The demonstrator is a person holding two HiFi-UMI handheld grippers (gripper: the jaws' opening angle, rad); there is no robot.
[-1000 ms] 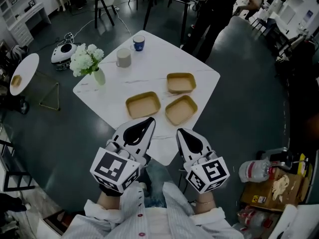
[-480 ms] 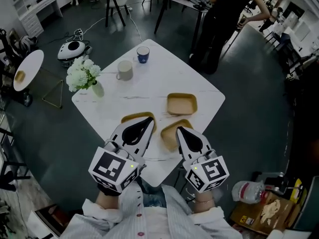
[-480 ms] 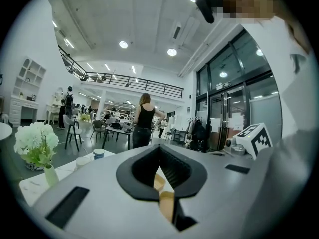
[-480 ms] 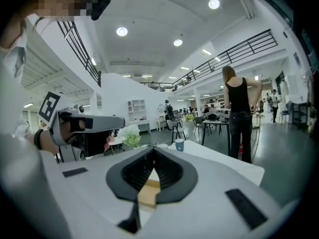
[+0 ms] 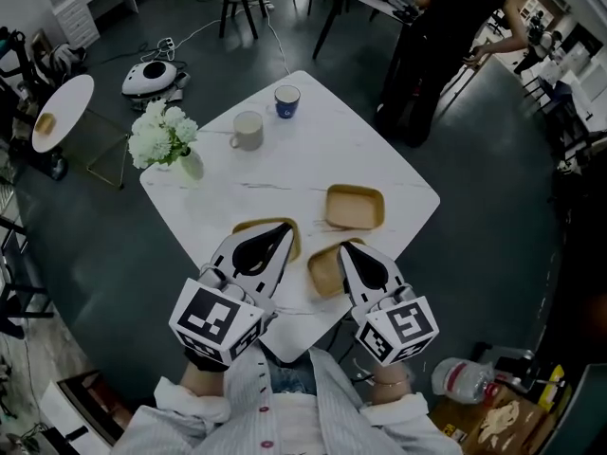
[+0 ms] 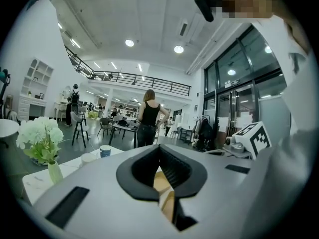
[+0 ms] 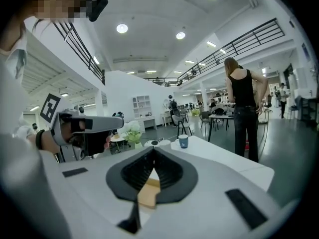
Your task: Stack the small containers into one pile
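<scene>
Three shallow tan containers lie apart on the white table (image 5: 285,164). The far one (image 5: 355,207) is in full view. The left container (image 5: 254,228) is partly hidden under my left gripper (image 5: 280,230), and the near right container (image 5: 323,269) is partly hidden under my right gripper (image 5: 347,250). Both grippers hover above the table's near corner, jaws shut and empty. In the left gripper view, tan container (image 6: 162,183) shows through the gap below the closed tips (image 6: 159,151). The right gripper view shows the same, tan container (image 7: 148,193) below the tips (image 7: 153,153).
A vase of white flowers (image 5: 169,140), a beige mug (image 5: 248,130) and a blue cup (image 5: 287,100) stand on the table's far left side. A person (image 5: 446,27) stands beyond the far right edge. A plastic bottle (image 5: 465,379) lies on the floor at right.
The table has drawn nearer under both grippers. Their tips now overlap the two nearest containers instead of hanging short of the table edge. Both stay shut.
</scene>
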